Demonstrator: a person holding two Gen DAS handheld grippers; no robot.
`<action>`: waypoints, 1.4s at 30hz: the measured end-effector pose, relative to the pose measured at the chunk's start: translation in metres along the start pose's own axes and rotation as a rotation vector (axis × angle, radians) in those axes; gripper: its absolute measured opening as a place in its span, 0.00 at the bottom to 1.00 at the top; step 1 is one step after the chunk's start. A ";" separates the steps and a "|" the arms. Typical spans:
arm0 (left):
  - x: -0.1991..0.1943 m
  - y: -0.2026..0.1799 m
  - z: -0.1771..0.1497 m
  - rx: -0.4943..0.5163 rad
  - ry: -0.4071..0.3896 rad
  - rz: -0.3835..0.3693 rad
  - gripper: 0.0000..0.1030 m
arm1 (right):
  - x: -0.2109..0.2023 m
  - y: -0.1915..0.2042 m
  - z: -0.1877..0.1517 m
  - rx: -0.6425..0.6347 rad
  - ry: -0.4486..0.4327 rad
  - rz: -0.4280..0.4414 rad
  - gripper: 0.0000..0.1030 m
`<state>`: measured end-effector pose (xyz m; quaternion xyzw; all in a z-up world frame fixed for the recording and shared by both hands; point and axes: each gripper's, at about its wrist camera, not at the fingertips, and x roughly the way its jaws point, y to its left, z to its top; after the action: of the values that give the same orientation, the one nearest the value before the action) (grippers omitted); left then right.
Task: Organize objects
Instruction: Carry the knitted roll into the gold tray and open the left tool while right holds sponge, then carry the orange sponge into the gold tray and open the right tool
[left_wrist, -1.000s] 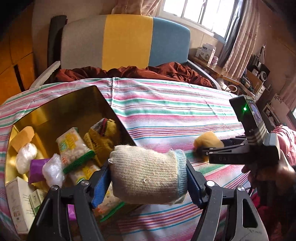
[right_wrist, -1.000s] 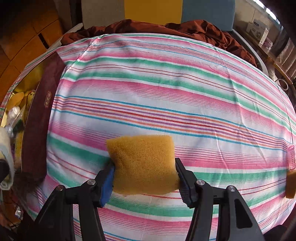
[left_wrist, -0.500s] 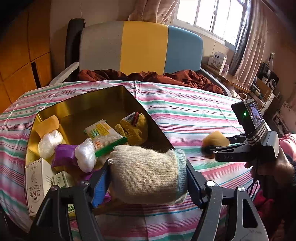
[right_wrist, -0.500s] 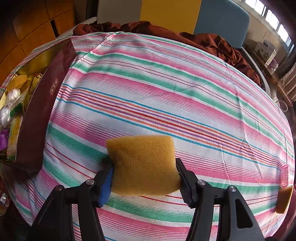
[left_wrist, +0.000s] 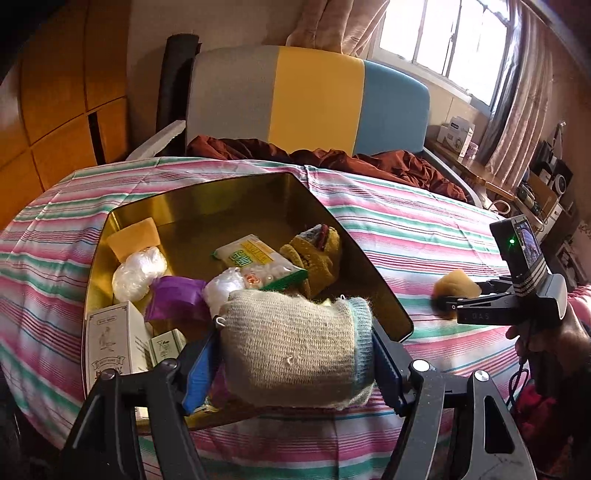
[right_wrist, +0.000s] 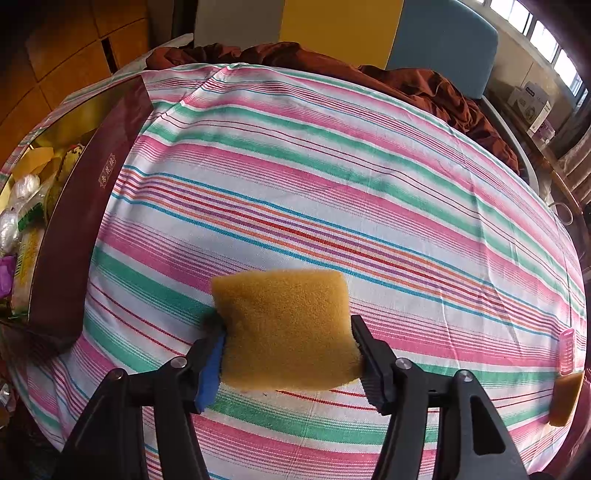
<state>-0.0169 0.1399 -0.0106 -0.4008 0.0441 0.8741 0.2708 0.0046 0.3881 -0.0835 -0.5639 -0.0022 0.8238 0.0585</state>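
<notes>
I see a coarse knitted cloth bundle (left_wrist: 291, 347), a rough porous foam sponge (right_wrist: 284, 328), a glossy gold metal-looking tin (left_wrist: 229, 199) with crinkly plastic packets (left_wrist: 258, 260) inside, and a matt woven striped cloth (right_wrist: 332, 184).

Daylight floods from the blown-out window (left_wrist: 448, 37) — gold tin (left_wrist: 207, 206) glares, fisheye edges bend and darken, focus stays sharp.

Left wrist view: close behind its hand-held gripper (left_wrist: 295, 350), angled down over the gold box (left_wrist: 236, 199). Right wrist view: steeper, near the striped cloth (right_wrist: 332, 166). Shared: box, cloth, sponge (right_wrist: 284, 328).
</notes>
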 end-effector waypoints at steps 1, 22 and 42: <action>0.000 0.005 0.000 -0.010 0.001 0.002 0.71 | 0.000 -0.001 0.000 -0.001 0.000 -0.001 0.60; 0.052 0.105 0.072 -0.304 0.085 -0.013 0.73 | 0.002 0.000 0.003 -0.022 -0.003 -0.016 0.61; 0.045 0.082 0.052 -0.186 0.025 0.133 0.88 | 0.006 0.000 0.007 -0.040 -0.007 -0.030 0.61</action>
<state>-0.1183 0.1052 -0.0197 -0.4312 -0.0076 0.8855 0.1732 -0.0040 0.3891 -0.0861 -0.5618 -0.0274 0.8247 0.0594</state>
